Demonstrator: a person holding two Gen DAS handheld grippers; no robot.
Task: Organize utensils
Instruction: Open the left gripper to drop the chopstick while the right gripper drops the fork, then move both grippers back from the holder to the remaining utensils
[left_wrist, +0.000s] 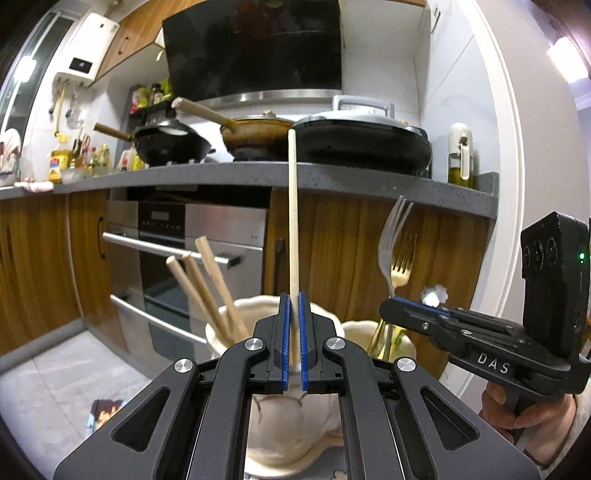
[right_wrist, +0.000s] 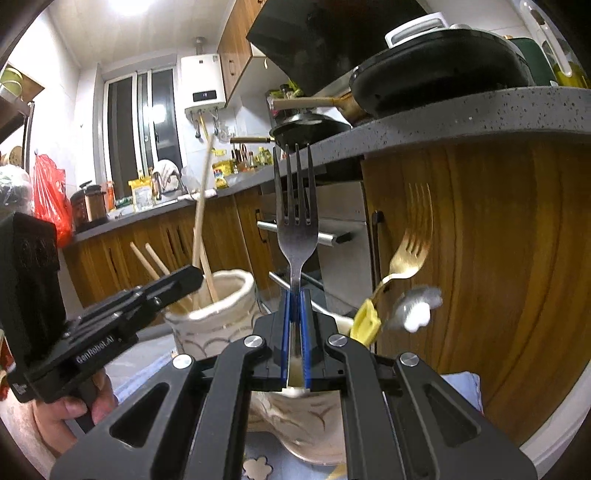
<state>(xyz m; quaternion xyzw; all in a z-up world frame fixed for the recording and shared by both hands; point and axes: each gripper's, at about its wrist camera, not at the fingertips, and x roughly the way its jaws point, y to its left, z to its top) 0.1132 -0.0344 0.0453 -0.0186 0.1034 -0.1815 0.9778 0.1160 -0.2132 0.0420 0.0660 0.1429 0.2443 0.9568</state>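
Your left gripper (left_wrist: 294, 325) has its fingers clamped on an upright chopstick (left_wrist: 292, 206) over the chopstick holder (left_wrist: 291, 413); your right gripper (right_wrist: 294, 321) grips a silver fork (right_wrist: 297, 225) above the second holder (right_wrist: 295, 424).

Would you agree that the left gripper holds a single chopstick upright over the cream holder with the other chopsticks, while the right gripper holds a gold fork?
Not quite: the fork in the right gripper is silver, as the right wrist view shows; the gold fork already stands in the holder beside it. The rest holds: the left gripper is shut on one upright chopstick over the chopstick holder.
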